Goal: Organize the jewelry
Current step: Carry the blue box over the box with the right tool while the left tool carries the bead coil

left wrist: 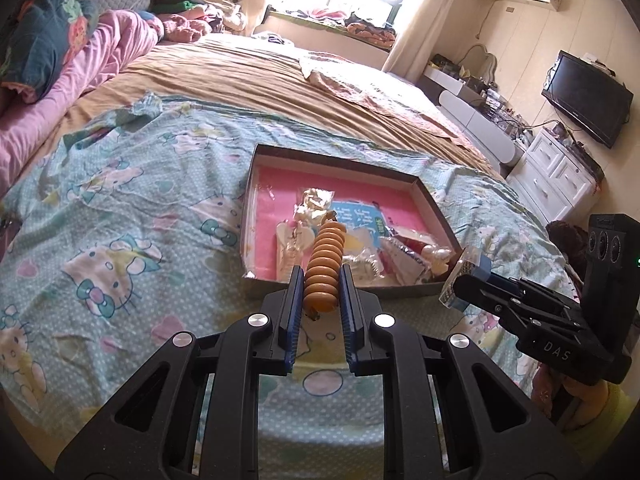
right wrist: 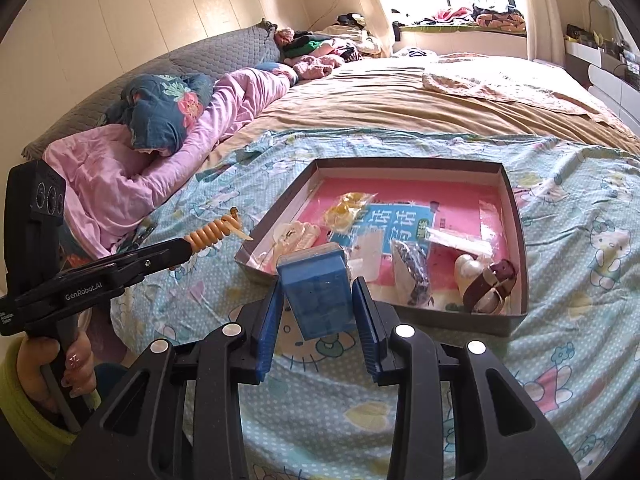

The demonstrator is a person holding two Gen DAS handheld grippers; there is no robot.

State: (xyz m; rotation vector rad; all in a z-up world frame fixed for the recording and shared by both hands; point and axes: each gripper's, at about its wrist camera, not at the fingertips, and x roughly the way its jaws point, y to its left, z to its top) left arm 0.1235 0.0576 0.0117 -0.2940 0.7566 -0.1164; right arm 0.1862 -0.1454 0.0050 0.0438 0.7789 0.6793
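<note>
My left gripper (left wrist: 322,286) is shut on an orange coiled hair tie (left wrist: 325,268), held above the bed just before the near rim of a shallow dark box (left wrist: 256,168) with a pink floor. The same hair tie (right wrist: 212,233) shows in the right wrist view, left of the box (right wrist: 516,216). My right gripper (right wrist: 318,298) is shut on a small blue clear-lidded case (right wrist: 316,292), held before the box's near rim; it also shows in the left wrist view (left wrist: 466,276). Inside the box lie bagged jewelry pieces (left wrist: 312,204), pearl items (right wrist: 470,270) and a brown clip (right wrist: 490,286).
The box rests on a light blue cartoon-print sheet (left wrist: 120,216) spread over a tan bedcover (left wrist: 260,72). Pink bedding and a dark floral pillow (right wrist: 164,112) lie at the left. A white dresser (left wrist: 560,176) and a TV (left wrist: 584,100) stand right of the bed.
</note>
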